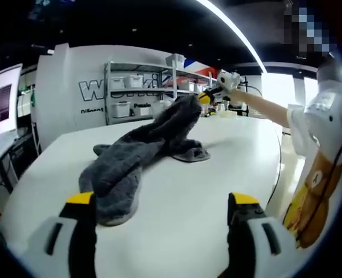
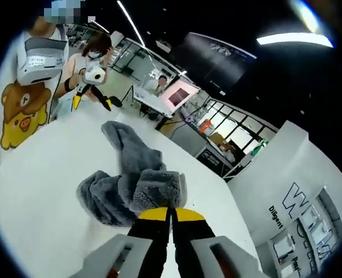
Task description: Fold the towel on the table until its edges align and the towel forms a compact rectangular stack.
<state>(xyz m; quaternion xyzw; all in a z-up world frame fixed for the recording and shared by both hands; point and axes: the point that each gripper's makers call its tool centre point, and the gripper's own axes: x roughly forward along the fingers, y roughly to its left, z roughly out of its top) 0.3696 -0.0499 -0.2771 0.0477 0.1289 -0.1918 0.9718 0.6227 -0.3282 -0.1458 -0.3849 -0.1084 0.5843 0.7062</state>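
Judging by the drape: soft, limp, thick-piled towel (image 1: 142, 156), light but floppy, prone to sagging and bunching wherever unsupported; no stiffness to hold a crease alone. Best taken at a corner or along a free hem, not at the bulky middle, though hems and corners hard to pick out among the folds for now.

Looks dark grey, plush, crumpled into a long rumpled heap rather than spread flat; no edges aligned, so folding judged barely begun. Lies across the middle of the white desk (image 1: 228, 168), one end near the left tool's (image 1: 162, 204) edge of the desk, the other raised off the surface toward the far side.

Left tool: yellow-tipped jaws wide apart, gripping nothing, low over the near edge, the towel's near end just beyond the left jaw. Right tool (image 2: 171, 215): jaws together, clamped on a fold of the towel (image 2: 137, 185), that end lifted in a peak. In the left gripper view, right tool (image 1: 207, 96) at the raised peak.
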